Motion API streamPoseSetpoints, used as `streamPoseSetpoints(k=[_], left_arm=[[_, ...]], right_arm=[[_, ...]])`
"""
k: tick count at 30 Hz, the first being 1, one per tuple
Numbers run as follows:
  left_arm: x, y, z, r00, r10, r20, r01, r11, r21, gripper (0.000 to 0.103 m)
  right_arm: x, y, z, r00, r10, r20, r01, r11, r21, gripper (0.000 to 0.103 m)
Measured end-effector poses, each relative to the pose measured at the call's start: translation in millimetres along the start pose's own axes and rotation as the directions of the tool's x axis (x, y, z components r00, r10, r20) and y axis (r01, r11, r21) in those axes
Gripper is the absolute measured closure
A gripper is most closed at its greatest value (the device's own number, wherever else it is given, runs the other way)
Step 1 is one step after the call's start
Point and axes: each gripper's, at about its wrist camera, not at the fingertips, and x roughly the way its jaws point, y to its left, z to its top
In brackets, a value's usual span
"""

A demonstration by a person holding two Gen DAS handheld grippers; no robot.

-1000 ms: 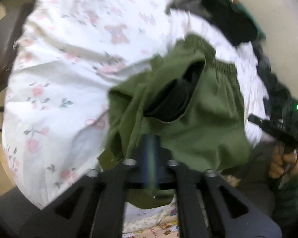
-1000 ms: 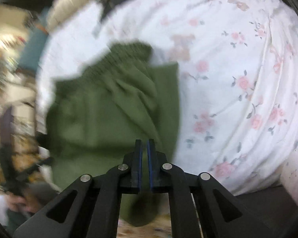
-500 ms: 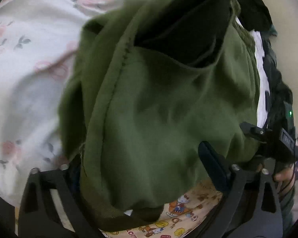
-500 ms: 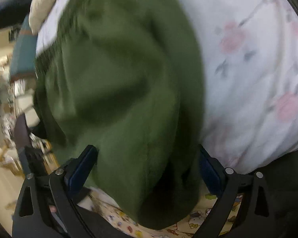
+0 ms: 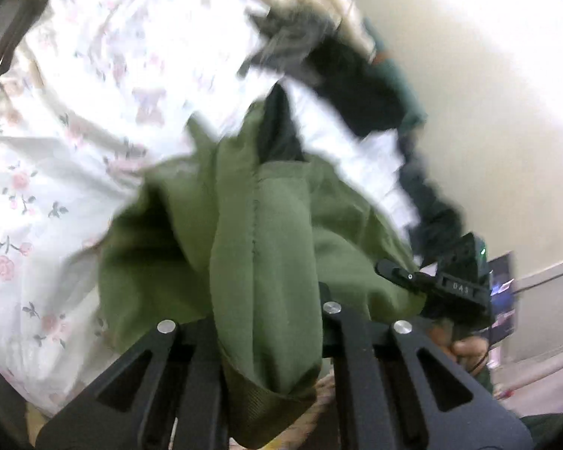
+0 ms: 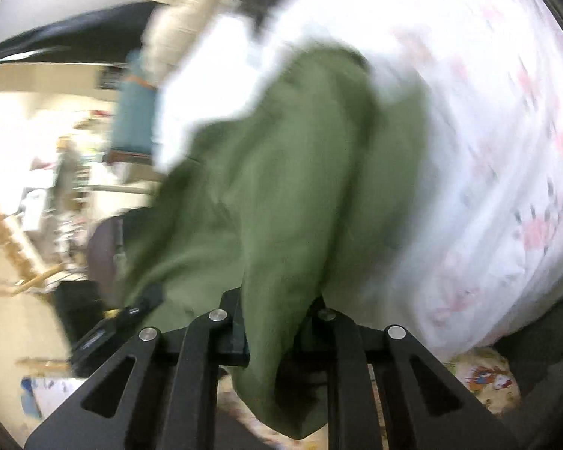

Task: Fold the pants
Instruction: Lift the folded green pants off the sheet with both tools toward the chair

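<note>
A white bedsheet (image 5: 67,172) printed with small pink roses and grey-green leaves covers a bed and fills the left half of the left wrist view and the right half of the right wrist view. In the left wrist view, a heap of dark clothes (image 5: 360,86) lies at the upper middle, against a cream wall (image 5: 488,112) at the upper right. A strip of cartoon-print fabric (image 6: 484,378) shows at the lower right of the right wrist view. The upper left of that view holds a blurred, bright, cluttered room.

The olive green pants (image 5: 259,247) are bunched in the centre of both views, rising from the lower middle toward the sheet. They fall in thick soft folds, with a stitched seam down the central fold and a dark inner lining showing at the top.

The left gripper (image 5: 268,333) has just been closing and now pinches a thick fold of the pants. The right gripper (image 6: 277,322), at the lower middle of its own view, has likewise just been closing and clamps another bunch of the same green cloth. A hand (image 5: 465,348) holding the right gripper's handle shows at the lower right of the left wrist view.
</note>
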Motion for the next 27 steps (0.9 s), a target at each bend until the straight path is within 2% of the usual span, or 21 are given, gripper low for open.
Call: streamPoseSetpoints(k=[3, 6, 9, 12, 15, 18, 22, 25, 27], left_arm=[[-42.0, -7.7, 8.2, 0.994, -0.068, 0.086, 0.067, 0.998, 0.01, 0.096], [-89.9, -14.5, 40.5, 0.974, -0.099, 0.202, 0.097, 0.995, 0.024, 0.096], [-143.3, -12.3, 70.5, 0.944, -0.087, 0.319, 0.07, 0.995, 0.066, 0.096], [-189.3, 8.2, 103.3, 0.92, -0.04, 0.391, 0.029, 0.999, 0.034, 0.096], [-224.7, 37.4, 132.4, 0.901, 0.024, 0.434, -0.024, 1.0, -0.006, 0.096], [-259.7, 77.7, 165.2, 0.869, 0.084, 0.487, -0.075, 0.996, -0.039, 0.096], [-305.7, 150.6, 225.7, 0.807, 0.19, 0.56, -0.189, 0.98, -0.06, 0.096], [-334.9, 204.0, 262.6, 0.766, 0.254, 0.591, -0.257, 0.963, -0.081, 0.096], [-350.5, 234.0, 278.2, 0.718, 0.279, 0.638, -0.306, 0.949, -0.072, 0.096]], right_arm=[[-20.0, 60.5, 11.9, 0.997, 0.07, 0.038, -0.066, 0.992, -0.108, 0.088], [-29.8, 118.2, 31.8, 0.989, 0.138, 0.045, -0.126, 0.969, -0.212, 0.088], [-23.1, 173.0, 53.5, 0.981, 0.194, 0.03, -0.176, 0.937, -0.3, 0.088], [8.7, 228.0, 73.1, 0.974, 0.226, -0.003, -0.212, 0.912, -0.352, 0.088], [51.6, 275.7, 86.6, 0.972, 0.23, -0.045, -0.23, 0.895, -0.382, 0.088], [109.2, 327.2, 106.7, 0.973, 0.212, -0.093, -0.232, 0.873, -0.429, 0.088], [197.6, 403.6, 124.0, 0.971, 0.173, -0.164, -0.233, 0.84, -0.489, 0.088], [278.9, 461.3, 131.5, 0.97, 0.14, -0.199, -0.227, 0.812, -0.538, 0.088], [332.8, 490.0, 134.9, 0.964, 0.15, -0.218, -0.248, 0.796, -0.553, 0.088]])
